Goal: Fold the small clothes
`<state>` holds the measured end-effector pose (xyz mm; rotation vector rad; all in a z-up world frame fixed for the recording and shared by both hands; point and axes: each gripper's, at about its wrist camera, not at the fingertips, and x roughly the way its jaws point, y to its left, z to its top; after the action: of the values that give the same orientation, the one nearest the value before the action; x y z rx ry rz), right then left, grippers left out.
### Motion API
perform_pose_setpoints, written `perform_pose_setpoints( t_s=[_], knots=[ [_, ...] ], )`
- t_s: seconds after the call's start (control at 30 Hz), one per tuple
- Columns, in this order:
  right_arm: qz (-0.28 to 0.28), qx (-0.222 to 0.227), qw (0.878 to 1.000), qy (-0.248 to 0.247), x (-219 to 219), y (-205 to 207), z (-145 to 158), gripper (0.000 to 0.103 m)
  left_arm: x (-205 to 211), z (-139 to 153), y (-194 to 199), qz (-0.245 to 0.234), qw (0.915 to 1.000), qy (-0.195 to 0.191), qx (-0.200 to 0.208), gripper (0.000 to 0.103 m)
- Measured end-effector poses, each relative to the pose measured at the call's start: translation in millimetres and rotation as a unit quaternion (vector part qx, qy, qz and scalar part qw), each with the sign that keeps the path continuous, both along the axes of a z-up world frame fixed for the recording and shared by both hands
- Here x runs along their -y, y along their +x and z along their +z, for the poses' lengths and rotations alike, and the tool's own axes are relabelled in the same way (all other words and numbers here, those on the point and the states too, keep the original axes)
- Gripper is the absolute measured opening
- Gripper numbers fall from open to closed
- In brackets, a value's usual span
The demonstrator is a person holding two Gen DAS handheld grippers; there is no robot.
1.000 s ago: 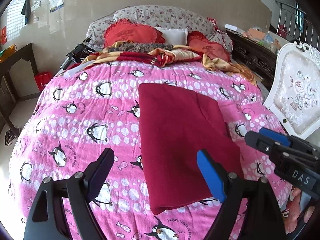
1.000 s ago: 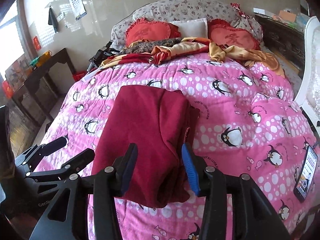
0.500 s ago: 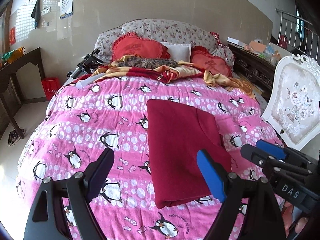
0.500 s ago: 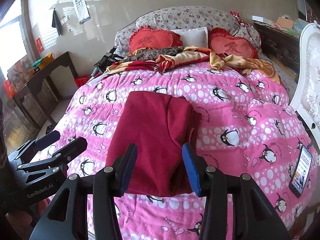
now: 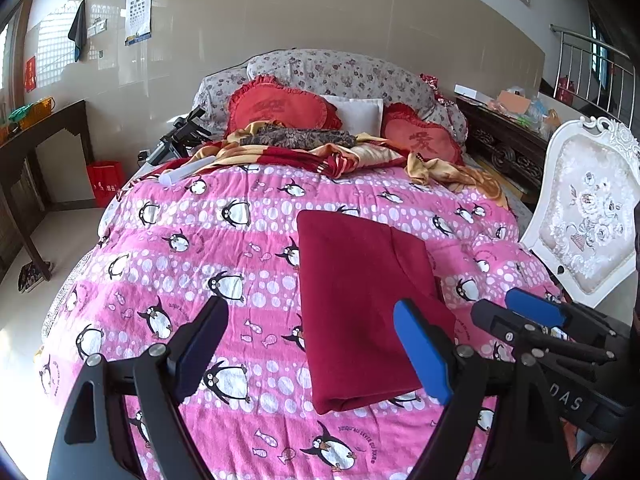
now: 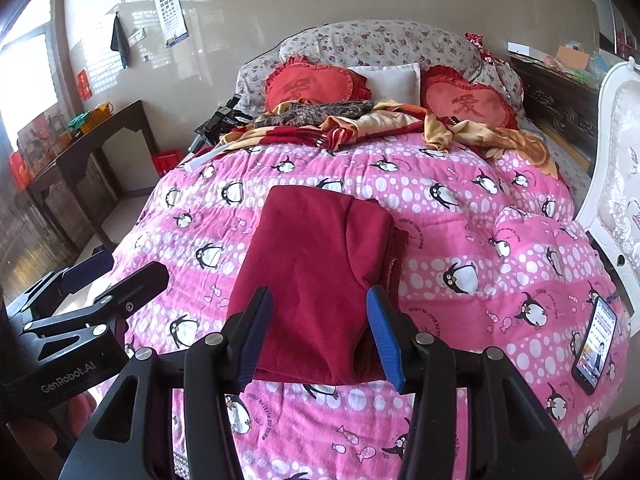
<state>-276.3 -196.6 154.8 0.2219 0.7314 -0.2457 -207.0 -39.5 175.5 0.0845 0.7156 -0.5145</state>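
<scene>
A dark red garment (image 5: 360, 300) lies folded into a long rectangle on the pink penguin quilt (image 5: 200, 248); it also shows in the right wrist view (image 6: 316, 280). My left gripper (image 5: 312, 344) is open and empty, held above the quilt near the garment's near left edge. My right gripper (image 6: 316, 332) is open and empty, held above the garment's near end. Each gripper shows in the other's view, the right one (image 5: 532, 324) and the left one (image 6: 104, 280).
Red heart cushions (image 5: 280, 108), a white pillow (image 5: 356, 114) and rumpled blankets (image 5: 320, 148) lie at the bed's head. A white chair (image 5: 588, 216) stands at the right, a dark table (image 5: 36, 148) at the left. A phone (image 6: 594, 344) lies on the quilt's right side.
Both grippers have pulled back and up from the garment, so more of the bed and room shows. The garment has not moved. Both stay open.
</scene>
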Motion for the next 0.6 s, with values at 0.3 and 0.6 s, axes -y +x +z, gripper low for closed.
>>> perform_pose_setpoints(
  t_s=[0.3, 0.6],
  knots=[
    [0.002, -0.004, 1.000, 0.005, 0, 3, -2, 0.020, 3, -4, 2, -0.001, 1.0000, 0.005, -0.005, 0.088],
    [0.001, -0.010, 1.000, 0.009, 3, 8, -9, 0.020, 6, -10, 7, -0.003, 0.9999, 0.008, -0.010, 0.088]
  ],
)
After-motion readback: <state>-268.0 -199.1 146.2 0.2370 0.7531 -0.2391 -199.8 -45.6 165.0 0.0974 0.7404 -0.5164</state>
